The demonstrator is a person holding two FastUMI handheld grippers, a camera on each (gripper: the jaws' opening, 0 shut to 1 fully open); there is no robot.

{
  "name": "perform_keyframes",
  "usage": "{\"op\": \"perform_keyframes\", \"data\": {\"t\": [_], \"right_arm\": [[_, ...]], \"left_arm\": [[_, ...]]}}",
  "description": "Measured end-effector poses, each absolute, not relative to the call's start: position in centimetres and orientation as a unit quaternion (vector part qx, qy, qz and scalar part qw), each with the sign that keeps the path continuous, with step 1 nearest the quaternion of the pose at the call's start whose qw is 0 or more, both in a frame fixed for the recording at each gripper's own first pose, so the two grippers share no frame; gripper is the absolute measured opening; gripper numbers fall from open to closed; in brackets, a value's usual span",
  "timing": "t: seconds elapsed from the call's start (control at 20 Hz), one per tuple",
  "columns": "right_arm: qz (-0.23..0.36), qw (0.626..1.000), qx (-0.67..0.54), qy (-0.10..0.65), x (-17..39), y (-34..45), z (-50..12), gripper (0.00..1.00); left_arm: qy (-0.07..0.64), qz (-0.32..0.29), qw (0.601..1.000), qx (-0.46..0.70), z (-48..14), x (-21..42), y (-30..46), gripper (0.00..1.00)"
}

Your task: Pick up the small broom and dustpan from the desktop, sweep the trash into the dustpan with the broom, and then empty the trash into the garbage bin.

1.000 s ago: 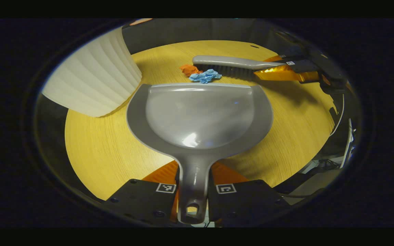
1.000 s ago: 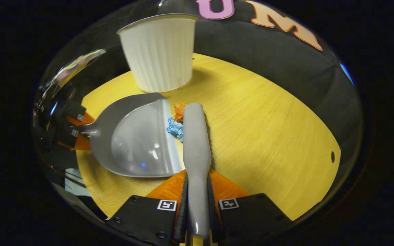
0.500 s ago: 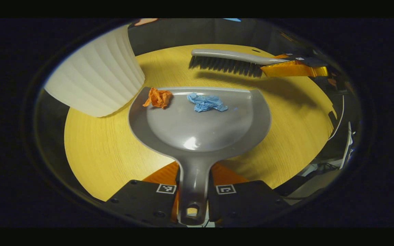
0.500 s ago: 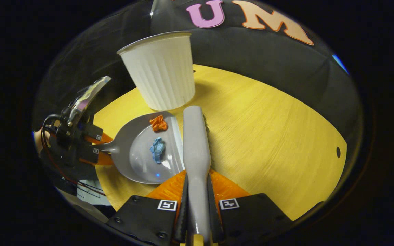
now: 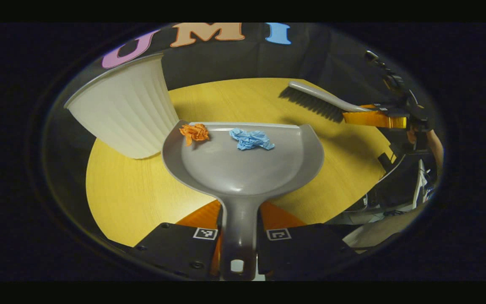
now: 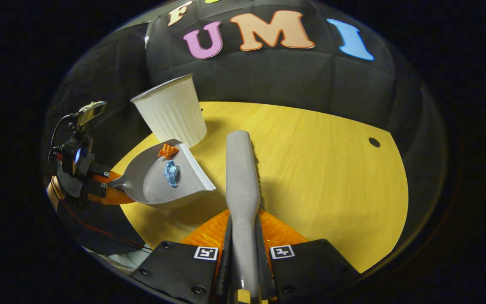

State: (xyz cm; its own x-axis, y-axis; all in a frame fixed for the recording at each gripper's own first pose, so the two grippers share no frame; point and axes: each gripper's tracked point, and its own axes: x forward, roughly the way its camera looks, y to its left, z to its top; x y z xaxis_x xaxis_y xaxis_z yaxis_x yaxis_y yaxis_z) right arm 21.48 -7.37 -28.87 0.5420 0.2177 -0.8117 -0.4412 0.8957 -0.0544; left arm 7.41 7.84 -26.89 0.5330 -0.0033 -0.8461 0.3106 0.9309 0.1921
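— Where's the trash?
— In my dustpan (image 5: 243,162): orange scrap (image 5: 194,132), blue scrap (image 5: 251,139) (both near its front lip). My left gripper (image 5: 239,234) clamps its handle, beside the white bin (image 5: 125,112).
— And the broom (image 6: 242,181)?
— Pinched in my right gripper (image 6: 243,253), above the desktop (image 6: 323,177).

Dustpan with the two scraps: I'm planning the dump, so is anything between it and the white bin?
Nothing visible. The dustpan, holding the orange scrap and blue scrap, sits right beside the bin; the broom is off on the far side.
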Motion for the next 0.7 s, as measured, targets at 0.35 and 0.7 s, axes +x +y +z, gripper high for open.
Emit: {"op": "perform_keyframes", "data": {"t": [0.35,0.7], "right_arm": [[0.139,0.889,-0.069,0.432,18.1,-11.6,-38.9,0.3],[0.143,0.886,-0.034,0.439,18.9,-13.8,-39.9,0.31]], "left_arm": [[0.433,-0.106,0.887,0.123,-21.4,6.2,7.3,0.28],[0.397,-0.026,0.908,0.128,-23.1,7.8,9.7,0.28]]}}
